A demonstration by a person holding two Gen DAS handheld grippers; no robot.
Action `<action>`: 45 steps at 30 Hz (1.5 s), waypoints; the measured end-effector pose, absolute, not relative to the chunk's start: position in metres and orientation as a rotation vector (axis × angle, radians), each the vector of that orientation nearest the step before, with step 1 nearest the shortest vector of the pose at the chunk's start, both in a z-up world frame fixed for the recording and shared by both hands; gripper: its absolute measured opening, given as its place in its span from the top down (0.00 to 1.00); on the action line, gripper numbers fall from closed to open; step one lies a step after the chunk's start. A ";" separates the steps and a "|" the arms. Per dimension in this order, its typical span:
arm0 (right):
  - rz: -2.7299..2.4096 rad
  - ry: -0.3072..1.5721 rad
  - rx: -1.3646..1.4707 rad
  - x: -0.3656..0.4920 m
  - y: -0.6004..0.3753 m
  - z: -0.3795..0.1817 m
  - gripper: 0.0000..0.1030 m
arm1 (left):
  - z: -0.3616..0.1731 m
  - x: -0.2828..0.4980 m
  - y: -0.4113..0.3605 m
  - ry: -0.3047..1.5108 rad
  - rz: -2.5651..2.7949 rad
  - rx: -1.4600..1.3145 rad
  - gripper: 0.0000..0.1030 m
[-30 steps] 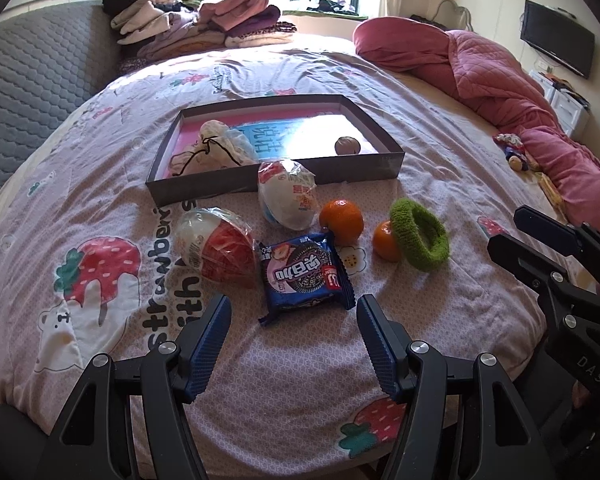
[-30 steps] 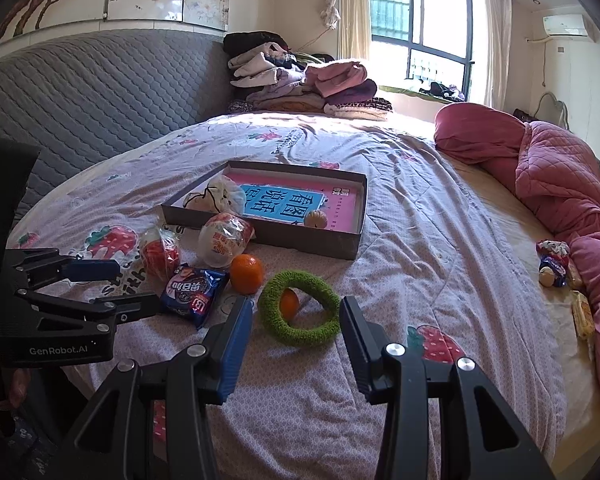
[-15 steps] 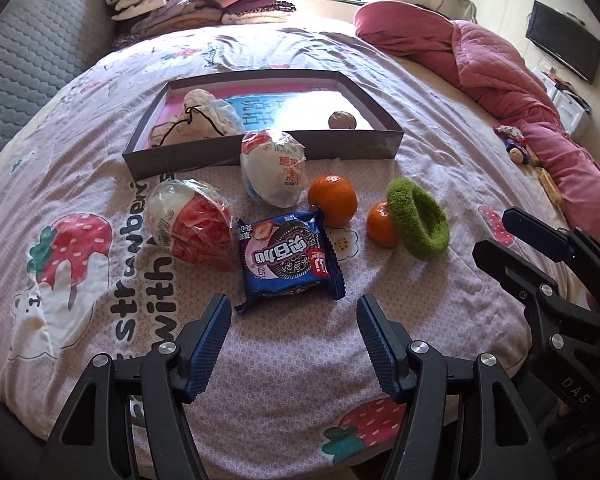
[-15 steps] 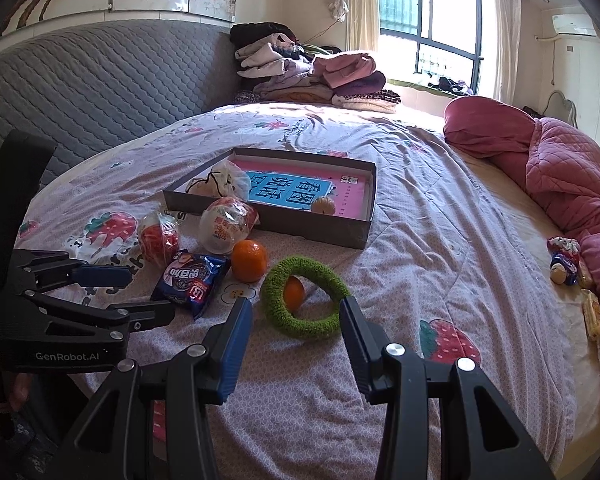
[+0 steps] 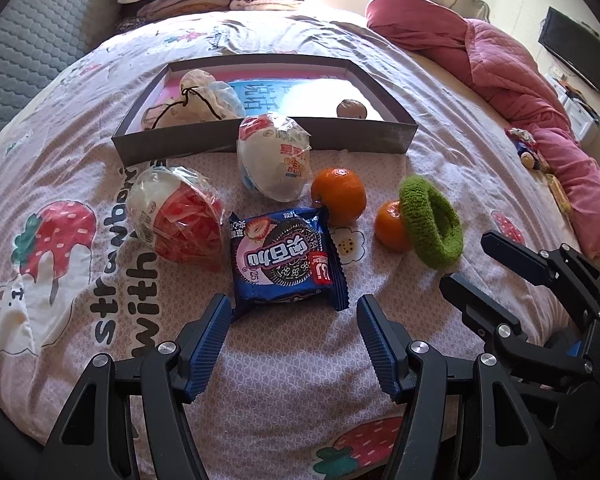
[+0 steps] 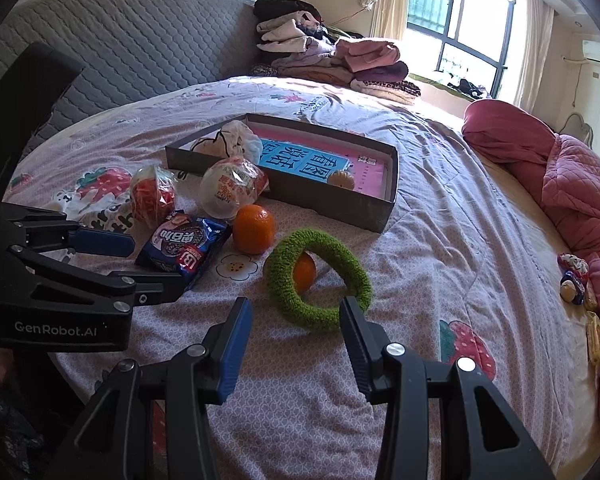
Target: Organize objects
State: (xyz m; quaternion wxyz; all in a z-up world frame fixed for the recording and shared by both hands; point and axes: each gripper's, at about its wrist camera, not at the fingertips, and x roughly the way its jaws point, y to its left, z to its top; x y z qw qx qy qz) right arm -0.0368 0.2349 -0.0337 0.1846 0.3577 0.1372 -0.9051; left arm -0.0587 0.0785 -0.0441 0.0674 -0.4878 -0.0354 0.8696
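Note:
A blue cookie packet (image 5: 286, 256) lies on the strawberry-print bed sheet, just ahead of my left gripper (image 5: 292, 312), which is open and empty. Beside the packet are a red wrapped bowl (image 5: 176, 220), a white wrapped bowl (image 5: 274, 156) and a large orange (image 5: 339, 194). A green fuzzy ring (image 6: 316, 318) leans on a small orange (image 6: 304, 272), right in front of my right gripper (image 6: 295, 312), also open and empty. Behind them stands a shallow grey box (image 5: 260, 136) holding a drawstring pouch (image 5: 196, 96) and a small round fruit (image 5: 351, 109).
A pink quilt (image 6: 572, 184) is heaped along the right side, with a small toy (image 6: 572, 276) next to it. Folded clothes (image 6: 320, 56) are stacked at the far end, against a grey padded headboard (image 6: 140, 40). The bed's near edge runs under both grippers.
Both grippers have sunk toward the bed and come closer to the objects, the left over the cookie packet, the right at the green ring. Their jaws stand as wide as before.

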 end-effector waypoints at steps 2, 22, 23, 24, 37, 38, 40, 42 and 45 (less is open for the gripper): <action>-2.548 0.396 1.021 -0.038 0.234 -0.037 0.56 | -0.046 -0.061 0.079 -0.111 2.622 -1.479 0.35; -2.527 0.497 1.018 -0.058 0.222 -0.052 0.57 | -0.062 -0.083 0.080 -0.182 2.626 -1.553 0.35; -2.523 0.493 1.023 -0.059 0.223 -0.053 0.61 | -0.062 -0.084 0.080 -0.187 2.624 -1.557 0.35; -2.522 0.489 1.028 -0.060 0.223 -0.053 0.64 | -0.063 -0.085 0.080 -0.189 2.625 -1.561 0.35; -2.478 0.289 1.048 -0.065 0.238 -0.050 0.86 | -0.070 -0.092 0.079 -0.244 2.621 -1.547 0.39; -2.477 0.273 1.049 -0.066 0.239 -0.049 0.86 | -0.069 -0.092 0.078 -0.251 2.624 -1.542 0.46; -2.475 0.245 1.047 -0.066 0.242 -0.048 0.86 | -0.068 -0.091 0.075 -0.263 2.621 -1.537 0.46; -2.474 0.231 1.043 -0.065 0.243 -0.047 0.86 | -0.068 -0.091 0.074 -0.251 2.616 -1.532 0.47; -2.479 0.216 1.034 -0.063 0.245 -0.045 0.86 | -0.068 -0.088 0.075 -0.239 2.612 -1.512 0.48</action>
